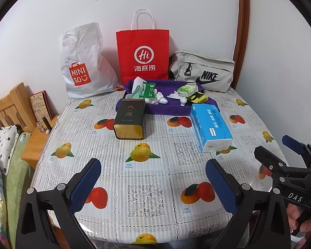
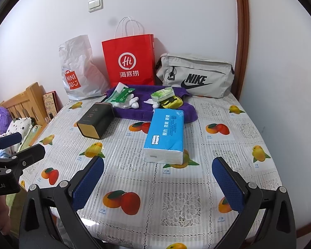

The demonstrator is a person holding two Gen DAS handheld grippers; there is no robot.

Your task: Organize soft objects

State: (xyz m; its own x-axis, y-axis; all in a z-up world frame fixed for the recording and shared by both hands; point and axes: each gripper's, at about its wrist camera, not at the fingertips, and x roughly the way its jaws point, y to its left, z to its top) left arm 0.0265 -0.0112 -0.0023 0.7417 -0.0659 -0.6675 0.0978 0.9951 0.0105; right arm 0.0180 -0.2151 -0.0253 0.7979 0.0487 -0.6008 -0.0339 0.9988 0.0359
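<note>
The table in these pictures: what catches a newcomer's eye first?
The bright red paper bag standing against the back wall draws the eye, between a white plastic bag and a grey fabric pouch. Nearer, a blue tissue pack lies beside a dark tin box on the fruit-print tablecloth.

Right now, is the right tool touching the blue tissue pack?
Apart. The right wrist view shows the open right tool short of the tissue pack, with bare tablecloth between them.

The left hand-held gripper [image 1: 153, 183] has black plastic arms fitted with round silver screws and blue textured finger pads [image 1: 85, 184]. The right hand-held gripper [image 2: 158, 183] is of identical build; seen from the left wrist view its black body carries white "DAS" lettering.
</note>
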